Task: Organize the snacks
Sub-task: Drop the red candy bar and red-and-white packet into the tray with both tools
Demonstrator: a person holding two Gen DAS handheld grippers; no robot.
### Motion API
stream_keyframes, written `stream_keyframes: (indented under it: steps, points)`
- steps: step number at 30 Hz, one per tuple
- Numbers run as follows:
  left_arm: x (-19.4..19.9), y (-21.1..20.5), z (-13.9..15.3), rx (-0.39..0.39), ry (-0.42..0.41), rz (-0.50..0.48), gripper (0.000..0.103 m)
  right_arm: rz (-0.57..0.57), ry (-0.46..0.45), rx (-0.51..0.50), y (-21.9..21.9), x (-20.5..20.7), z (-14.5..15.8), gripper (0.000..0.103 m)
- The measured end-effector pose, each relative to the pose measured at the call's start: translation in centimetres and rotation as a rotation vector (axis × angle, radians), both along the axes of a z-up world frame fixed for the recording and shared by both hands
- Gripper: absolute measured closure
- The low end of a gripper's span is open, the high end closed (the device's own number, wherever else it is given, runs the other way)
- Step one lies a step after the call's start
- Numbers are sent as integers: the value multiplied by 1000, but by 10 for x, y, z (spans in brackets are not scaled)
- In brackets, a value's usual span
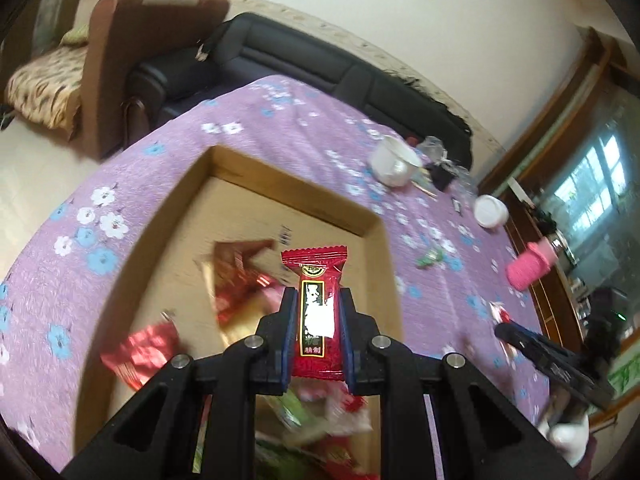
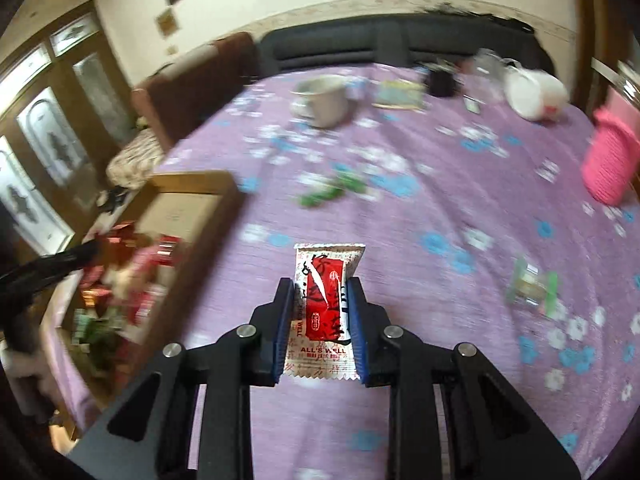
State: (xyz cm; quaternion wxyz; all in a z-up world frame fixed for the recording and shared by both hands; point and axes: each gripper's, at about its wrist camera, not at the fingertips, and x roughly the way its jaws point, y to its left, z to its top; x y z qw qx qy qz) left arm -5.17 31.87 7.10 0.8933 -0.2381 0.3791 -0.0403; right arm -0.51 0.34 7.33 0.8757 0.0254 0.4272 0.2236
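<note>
My left gripper (image 1: 318, 300) is shut on a dark red snack packet (image 1: 318, 312) and holds it above the cardboard box (image 1: 288, 196), which holds several red and green snacks (image 1: 240, 284). My right gripper (image 2: 320, 292) is shut on a white and red snack packet (image 2: 324, 308) above the purple flowered tablecloth (image 2: 420, 184), to the right of the box (image 2: 192, 192). A green wrapped snack (image 2: 332, 192) and a clear green packet (image 2: 532, 288) lie loose on the cloth. The right gripper also shows in the left wrist view (image 1: 504, 330).
A white mug (image 2: 324, 100), a white jar (image 2: 532, 92), a pink knitted cup (image 2: 608, 156) and small clutter stand at the table's far side. A black sofa (image 1: 304, 56) and a brown armchair (image 1: 100, 64) stand beyond the table.
</note>
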Motion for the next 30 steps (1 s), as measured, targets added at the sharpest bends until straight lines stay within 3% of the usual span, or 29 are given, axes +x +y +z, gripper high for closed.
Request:
stream_keyframes:
  steps: [6, 9, 11, 17, 20, 23, 24, 30]
  points:
    - [39, 20, -16, 19, 76, 37, 83, 139, 45, 39, 76, 4, 3, 74]
    - [51, 34, -27, -35, 121, 66, 78, 187, 67, 22, 117, 10, -3, 74]
    - [46, 38, -24, -79, 96, 62, 73, 201, 81, 17, 135, 16, -8, 74]
    - [-6, 27, 11, -82, -44, 38, 58, 212, 76, -49, 179, 37, -23, 68]
    - [-49, 7, 25, -77, -131, 42, 43, 214, 34, -12, 167, 25, -15, 66]
    - [-83, -22, 29, -83, -190, 41, 35, 192, -10, 59, 136, -1, -3, 53]
    - [-90, -34, 29, -72, -199, 34, 35, 186, -15, 88, 126, -10, -2, 47]
    - [-99, -87, 26, -75, -170, -60, 35, 157, 0, 144, 76, -46, -11, 46]
